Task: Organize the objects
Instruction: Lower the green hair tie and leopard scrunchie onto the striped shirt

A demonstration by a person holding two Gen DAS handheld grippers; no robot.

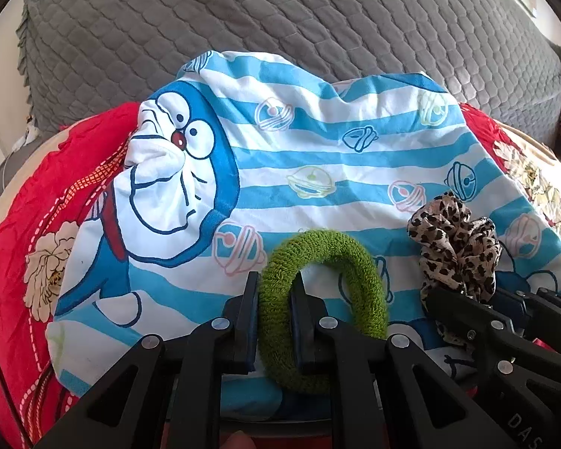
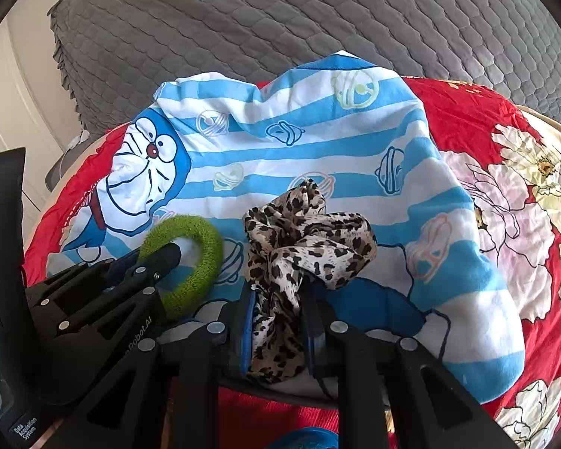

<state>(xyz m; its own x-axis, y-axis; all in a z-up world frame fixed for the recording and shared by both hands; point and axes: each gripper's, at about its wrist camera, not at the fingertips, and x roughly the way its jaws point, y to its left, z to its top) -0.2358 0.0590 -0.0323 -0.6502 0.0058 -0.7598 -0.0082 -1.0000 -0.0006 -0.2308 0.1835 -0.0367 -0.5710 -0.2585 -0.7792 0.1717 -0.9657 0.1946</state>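
A fuzzy green hair ring (image 1: pixel 329 250) lies over a blue-and-white striped cartoon cloth (image 1: pixel 318 157). My left gripper (image 1: pixel 275 288) is shut on the ring's left side, one finger outside the loop and one inside. To its right a leopard-print scrunchie (image 1: pixel 456 243) bunches up, with my right gripper's fingers (image 1: pixel 463 318) at its base. In the right wrist view my right gripper (image 2: pixel 278 303) is shut on the leopard scrunchie (image 2: pixel 306 232), and the green ring (image 2: pixel 202 247) with the left gripper (image 2: pixel 164 258) sits to the left.
The striped cloth (image 2: pixel 318 138) covers a red flowered sheet (image 2: pixel 486 142) on a round surface. Behind it a grey quilted cover (image 1: pixel 280 18) fills the background. A pale wall or cupboard (image 2: pixel 11 93) stands at the far left.
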